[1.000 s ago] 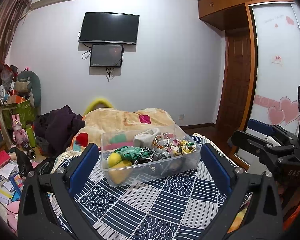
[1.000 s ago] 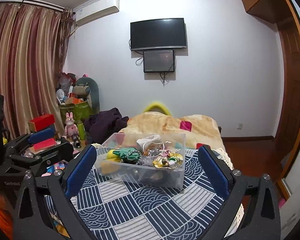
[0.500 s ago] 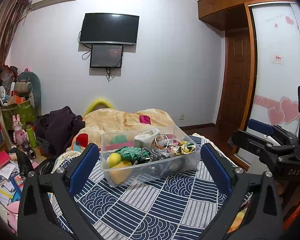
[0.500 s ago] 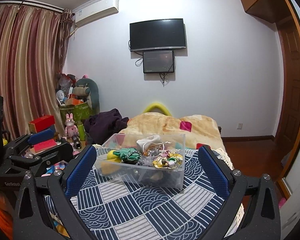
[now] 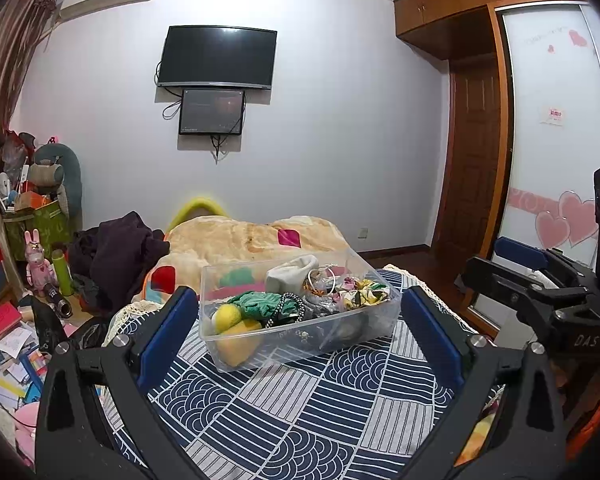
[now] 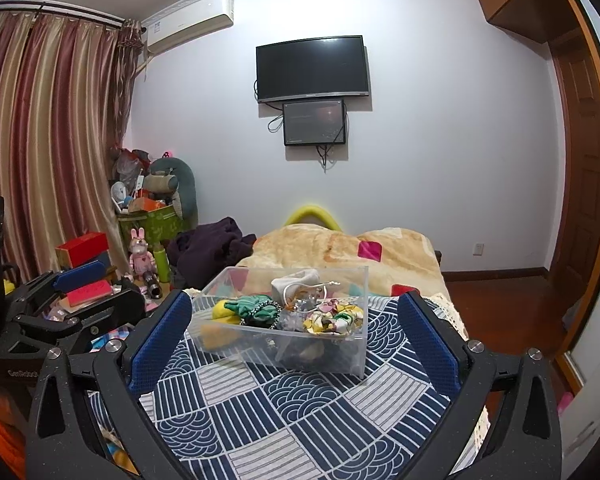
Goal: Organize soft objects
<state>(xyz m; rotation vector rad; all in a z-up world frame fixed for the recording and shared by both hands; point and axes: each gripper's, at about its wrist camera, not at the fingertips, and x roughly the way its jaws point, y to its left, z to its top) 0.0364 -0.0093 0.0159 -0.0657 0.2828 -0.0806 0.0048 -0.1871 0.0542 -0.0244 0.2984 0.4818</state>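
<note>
A: How are the grippers?
B: Left gripper (image 5: 300, 336) and right gripper (image 6: 296, 332) both level above the bed (image 6: 284, 408), fingers spread wide, holding nothing.
A: And the soft things?
B: Piled in one clear box (image 5: 300, 344) on the bed ahead; one green scrunchie (image 5: 260, 304), one floral scrunchie (image 6: 332, 316).

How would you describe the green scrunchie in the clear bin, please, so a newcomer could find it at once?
On the bed's navy-and-white patterned cloth stands a clear plastic bin. Inside, toward its left end, lies the ruffled green fabric scrunchie, beside a yellow felt ball. It is the only solid green piece; the scrunchie at the right end is floral.
</note>
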